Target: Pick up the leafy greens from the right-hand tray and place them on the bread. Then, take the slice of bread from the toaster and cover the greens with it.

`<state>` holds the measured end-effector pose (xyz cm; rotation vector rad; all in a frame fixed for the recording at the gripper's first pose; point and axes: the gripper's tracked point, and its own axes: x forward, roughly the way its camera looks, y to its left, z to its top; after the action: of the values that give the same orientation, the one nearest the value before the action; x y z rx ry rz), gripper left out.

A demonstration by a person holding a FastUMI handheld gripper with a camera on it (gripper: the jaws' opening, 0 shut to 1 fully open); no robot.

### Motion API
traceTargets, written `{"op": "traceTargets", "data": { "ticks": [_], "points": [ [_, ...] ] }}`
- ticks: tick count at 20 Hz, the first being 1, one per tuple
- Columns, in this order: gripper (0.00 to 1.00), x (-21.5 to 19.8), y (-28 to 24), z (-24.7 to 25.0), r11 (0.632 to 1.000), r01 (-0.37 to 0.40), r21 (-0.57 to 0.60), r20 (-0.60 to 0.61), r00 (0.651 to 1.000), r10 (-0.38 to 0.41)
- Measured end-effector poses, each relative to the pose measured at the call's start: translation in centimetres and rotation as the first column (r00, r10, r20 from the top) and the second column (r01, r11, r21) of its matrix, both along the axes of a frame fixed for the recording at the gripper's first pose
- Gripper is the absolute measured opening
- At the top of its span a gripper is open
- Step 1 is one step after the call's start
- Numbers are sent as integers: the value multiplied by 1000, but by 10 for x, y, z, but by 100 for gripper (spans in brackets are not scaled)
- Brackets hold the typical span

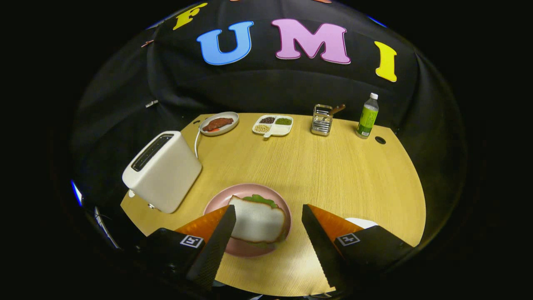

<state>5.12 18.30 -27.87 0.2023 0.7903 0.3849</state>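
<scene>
A pink plate lies on the wooden table just ahead of my fingers. On it rests a slice of bread, with leafy greens peeking out from under its far edge. My gripper is open, its fingers spread wide, the left fingertip beside the bread's near left edge and the right fingertip off the plate's right side. Nothing is held between them. The white toaster stands to the left of the plate, its slots dark. A white tray edge shows behind the right finger.
Along the table's far edge stand a grey dish with a brown cutlet, a white divided dish with beans and seeds, a metal utensil holder and a green bottle. A round hole sits near the bottle.
</scene>
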Motion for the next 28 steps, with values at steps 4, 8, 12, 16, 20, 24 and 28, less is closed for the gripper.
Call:
{"op": "traceTargets", "data": {
  "ticks": [4,8,12,16,20,24,28],
  "points": [
    [100,-3,-18,51,1000,-9,28,112,994,5],
    [100,-12,-44,92,1000,13,22,222,975,-17],
    [100,-32,-56,112,999,38,27,267,963,-44],
    [100,-48,-73,121,996,80,26,293,952,-85],
    [99,-53,-88,128,993,115,4,317,942,-111],
    [99,-51,-93,131,992,128,-21,327,938,-115],
    [100,-52,-97,130,989,144,-41,328,937,-123]
  ]
}}
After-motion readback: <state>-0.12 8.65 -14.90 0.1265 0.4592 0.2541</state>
